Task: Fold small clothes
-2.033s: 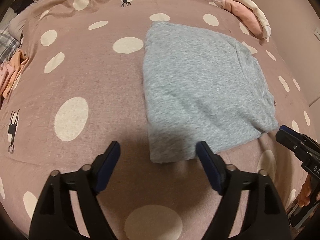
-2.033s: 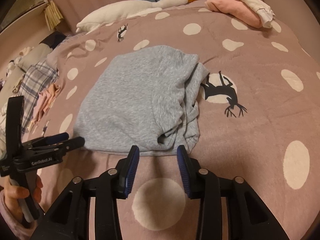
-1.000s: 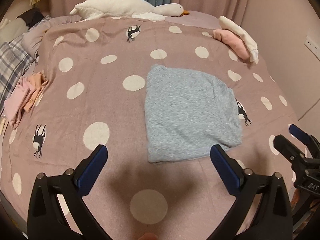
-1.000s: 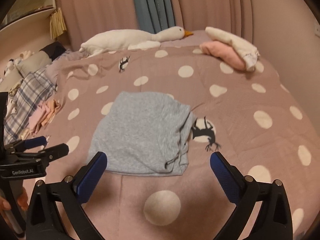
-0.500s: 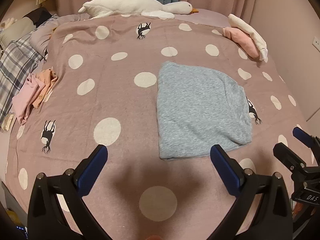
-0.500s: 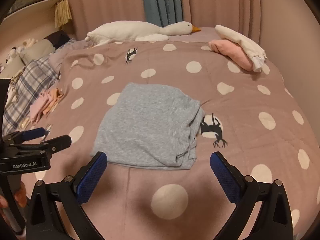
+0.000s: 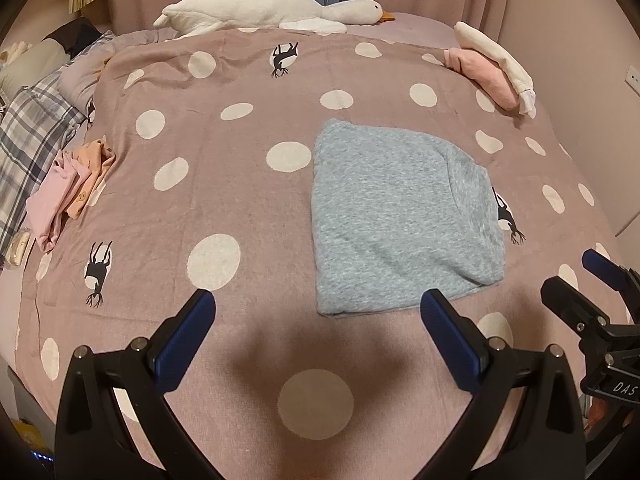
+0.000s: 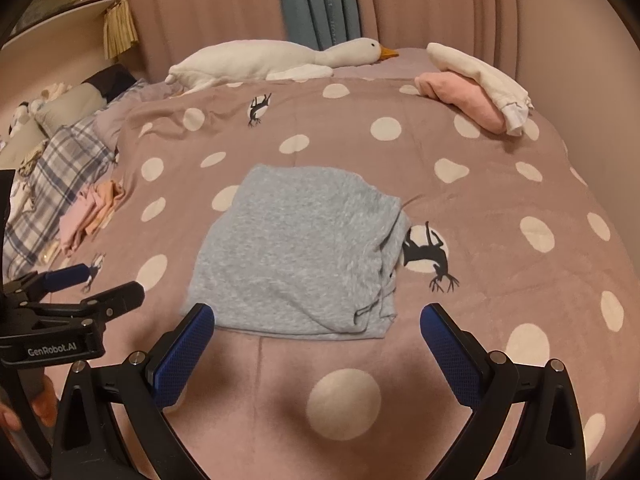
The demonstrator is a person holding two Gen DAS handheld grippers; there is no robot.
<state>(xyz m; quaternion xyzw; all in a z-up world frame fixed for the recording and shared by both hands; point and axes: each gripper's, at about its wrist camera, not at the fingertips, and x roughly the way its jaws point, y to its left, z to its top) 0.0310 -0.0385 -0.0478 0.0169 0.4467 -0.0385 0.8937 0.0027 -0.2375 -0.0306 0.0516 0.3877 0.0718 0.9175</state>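
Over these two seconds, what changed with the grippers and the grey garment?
Both grippers, left gripper and right gripper, opened wide and pulled back from the grey garment; neither holds anything. The garment stayed folded in place on the bedspread.

The grey garment (image 8: 296,252) covers part of a white dot and the back of a black deer print (image 8: 428,256) on the bedspread (image 8: 500,184). Left of the garment, the plaid cloth (image 7: 24,148) runs off the picture's edge. The hand (image 8: 36,408) on the left gripper (image 8: 106,284) shows only fingertips. White lettering on the teal curtain (image 8: 320,4) behind the garment is too blurred to read.
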